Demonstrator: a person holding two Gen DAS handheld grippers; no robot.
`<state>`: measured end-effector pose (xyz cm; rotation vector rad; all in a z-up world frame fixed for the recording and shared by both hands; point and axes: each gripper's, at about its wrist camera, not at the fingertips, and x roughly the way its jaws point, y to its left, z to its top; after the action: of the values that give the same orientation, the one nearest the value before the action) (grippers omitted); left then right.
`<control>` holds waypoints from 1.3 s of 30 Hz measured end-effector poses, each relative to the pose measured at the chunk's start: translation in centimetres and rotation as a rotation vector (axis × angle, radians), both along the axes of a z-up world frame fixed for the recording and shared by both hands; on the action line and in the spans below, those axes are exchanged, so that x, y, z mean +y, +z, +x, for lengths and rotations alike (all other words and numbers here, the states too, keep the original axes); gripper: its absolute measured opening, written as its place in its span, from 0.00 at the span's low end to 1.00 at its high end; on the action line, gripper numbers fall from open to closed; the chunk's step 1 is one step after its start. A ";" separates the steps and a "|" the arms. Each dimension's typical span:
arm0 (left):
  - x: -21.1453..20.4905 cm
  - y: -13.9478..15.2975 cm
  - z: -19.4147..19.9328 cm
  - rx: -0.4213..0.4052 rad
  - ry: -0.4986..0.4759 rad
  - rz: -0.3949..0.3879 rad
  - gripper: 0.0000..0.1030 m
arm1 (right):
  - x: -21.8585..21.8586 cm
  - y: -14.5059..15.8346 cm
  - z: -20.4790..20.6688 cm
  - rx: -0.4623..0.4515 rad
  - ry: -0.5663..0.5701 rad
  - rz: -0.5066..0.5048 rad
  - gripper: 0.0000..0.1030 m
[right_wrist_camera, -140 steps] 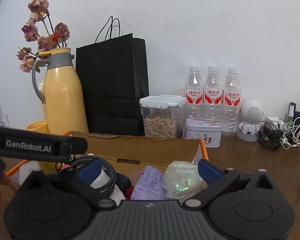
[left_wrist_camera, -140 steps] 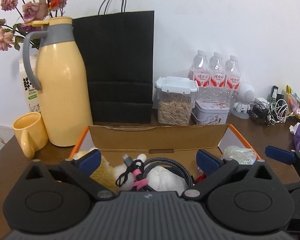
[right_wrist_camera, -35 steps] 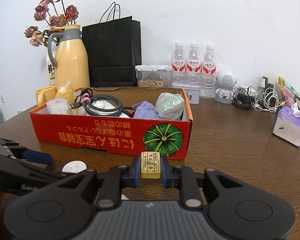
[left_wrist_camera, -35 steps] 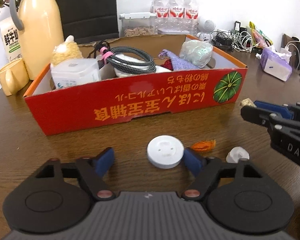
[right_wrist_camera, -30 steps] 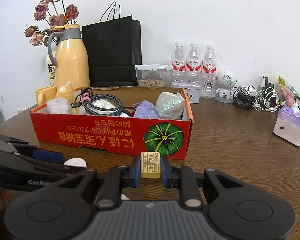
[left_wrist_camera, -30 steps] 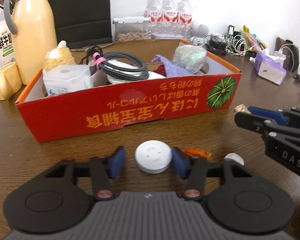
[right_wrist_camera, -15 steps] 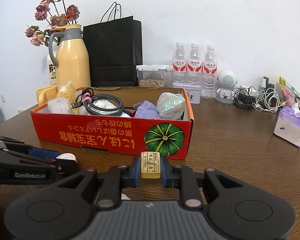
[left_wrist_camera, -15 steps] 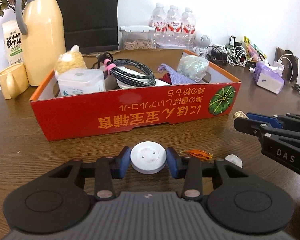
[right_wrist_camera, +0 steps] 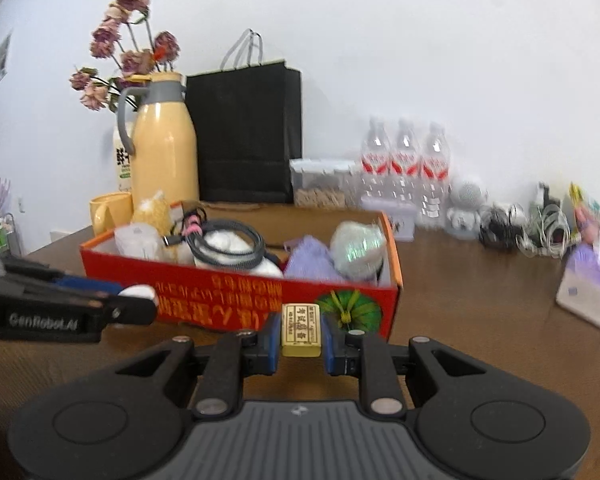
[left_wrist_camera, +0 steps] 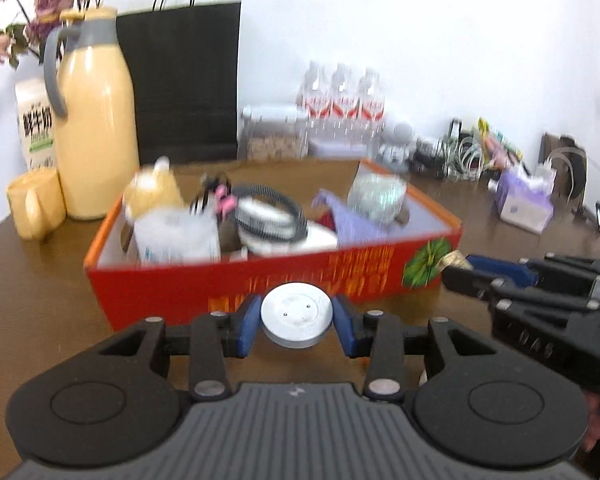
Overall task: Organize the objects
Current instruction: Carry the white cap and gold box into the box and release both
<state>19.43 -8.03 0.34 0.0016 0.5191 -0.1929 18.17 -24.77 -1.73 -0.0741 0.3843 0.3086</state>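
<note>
Gripping a round white plastic disc [left_wrist_camera: 297, 315] by its rim, the left gripper [left_wrist_camera: 296, 322] holds it clear of the brown wooden table [left_wrist_camera: 32, 300], just near of the red cardboard box [left_wrist_camera: 228, 284] with the orange rim; two small dots show on the disc's flat, smooth top face. The right gripper [right_wrist_camera: 301, 336] has its blue pads pressed narrowly on a small pale-yellow rectangular block [right_wrist_camera: 301, 330] printed with dark characters, held upright near the box's green pumpkin picture. Inside the box lie a coiled black cable [right_wrist_camera: 228, 246], a purple cloth pouch [right_wrist_camera: 310, 262] and a clear plastic tub [left_wrist_camera: 176, 234].
</note>
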 end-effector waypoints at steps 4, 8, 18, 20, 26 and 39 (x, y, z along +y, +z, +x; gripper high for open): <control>-0.7 1.9 1.4 -0.055 0.004 -0.006 0.39 | 0.7 1.6 1.6 -0.036 0.010 -0.022 0.19; -1.2 3.2 3.4 -0.093 0.024 -0.016 0.39 | 1.8 3.1 4.1 -0.069 0.004 -0.027 0.19; -1.5 3.3 8.7 -0.115 0.144 -0.031 0.39 | 3.1 3.0 10.2 -0.068 -0.082 0.022 0.19; -1.3 2.9 9.2 -0.113 0.156 -0.039 0.39 | 2.9 2.3 10.6 -0.046 -0.083 0.016 0.19; -0.9 1.9 9.6 -0.092 0.159 -0.013 0.39 | 2.6 1.1 11.1 -0.005 -0.085 0.006 0.19; -0.1 2.6 8.0 -0.147 0.227 0.042 1.00 | 1.7 1.5 9.7 -0.023 -0.104 0.040 1.00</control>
<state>27.39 -8.11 2.95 -0.0021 0.3729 0.0406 27.87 -23.08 -0.19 -0.0183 0.3575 0.2122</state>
